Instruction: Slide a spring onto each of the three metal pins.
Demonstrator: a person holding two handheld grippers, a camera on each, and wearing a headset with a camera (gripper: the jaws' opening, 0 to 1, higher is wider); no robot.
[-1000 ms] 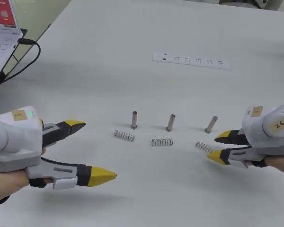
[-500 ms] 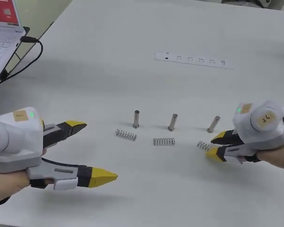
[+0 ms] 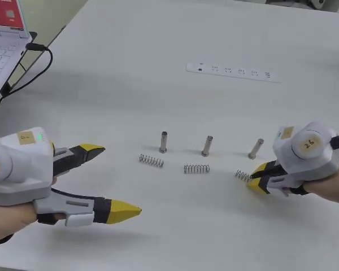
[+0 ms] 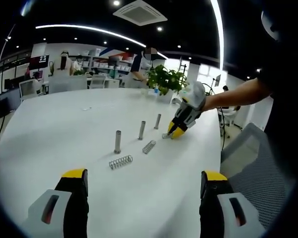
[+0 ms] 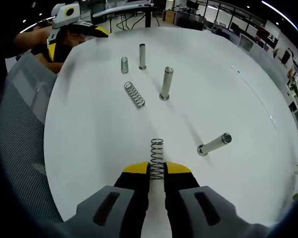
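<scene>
The right yellow-tipped gripper (image 5: pixel 157 168), jaws nearly closed, pinches the near end of a small coiled steel spring (image 5: pixel 157 148) lying on the white table (image 5: pixel 89 129) beside a silver metal pin (image 5: pixel 214 144). The left yellow-tipped gripper (image 3: pixel 112 179) hangs wide open, empty.

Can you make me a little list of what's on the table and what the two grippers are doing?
pins: left pin, middle pin, right pin, all bare
springs: left spring and middle spring lie on the table, one before each pin
left gripper: open, holding nothing
right gripper: shut on the right spring
other things: power strip, laptop
</scene>
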